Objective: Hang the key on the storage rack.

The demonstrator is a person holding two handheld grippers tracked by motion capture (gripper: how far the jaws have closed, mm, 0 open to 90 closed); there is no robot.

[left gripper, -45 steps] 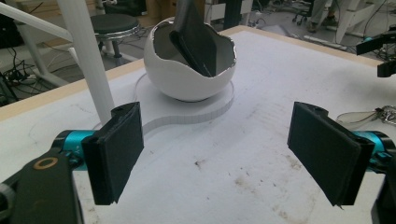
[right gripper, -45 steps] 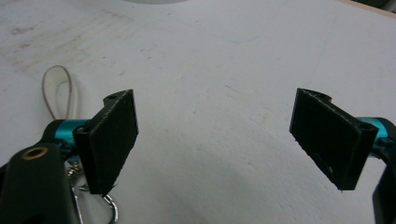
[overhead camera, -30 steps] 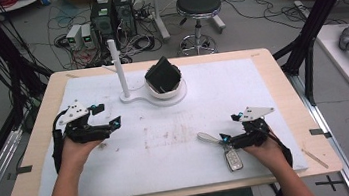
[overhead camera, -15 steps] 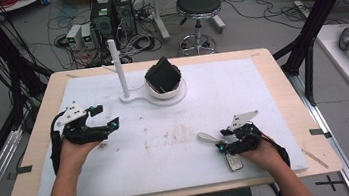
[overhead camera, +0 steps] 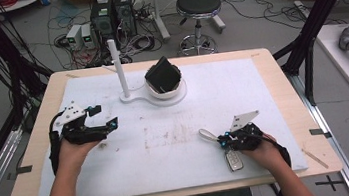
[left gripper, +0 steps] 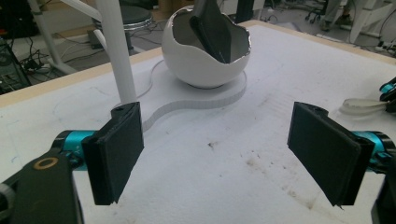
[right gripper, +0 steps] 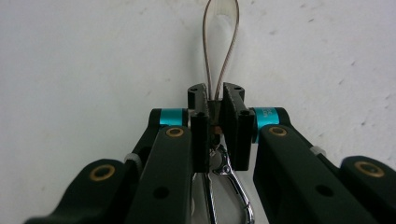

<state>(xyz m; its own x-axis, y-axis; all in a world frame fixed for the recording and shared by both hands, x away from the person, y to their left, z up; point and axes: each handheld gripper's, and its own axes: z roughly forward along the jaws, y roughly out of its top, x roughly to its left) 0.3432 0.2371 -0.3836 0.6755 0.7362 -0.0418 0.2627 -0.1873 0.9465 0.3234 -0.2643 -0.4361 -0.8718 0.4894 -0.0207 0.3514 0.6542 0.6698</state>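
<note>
A key fob [overhead camera: 234, 160] lies on the white mat near the front right, joined by a metal clip [right gripper: 231, 182] to a clear strap loop [overhead camera: 207, 134]. My right gripper [overhead camera: 223, 141] is shut on the base of that strap loop [right gripper: 219, 46], which sticks out past its tips [right gripper: 215, 95]. My left gripper [overhead camera: 105, 115] is held open above the mat's left side with nothing between its jaws [left gripper: 219, 154]. Ahead of it stands a white bowl [left gripper: 205, 60] with a black object [left gripper: 215, 28] in it.
The bowl [overhead camera: 166, 90] shares a flat white base with an upright white pole [overhead camera: 119, 67] at the back middle of the mat. The wooden table edge [overhead camera: 292, 88] frames the mat. A stool [overhead camera: 197, 4] and cables are on the floor behind.
My right gripper has slid left and down to the strap beside the key fob and shut on it. The left gripper has stayed open and barely moved.
</note>
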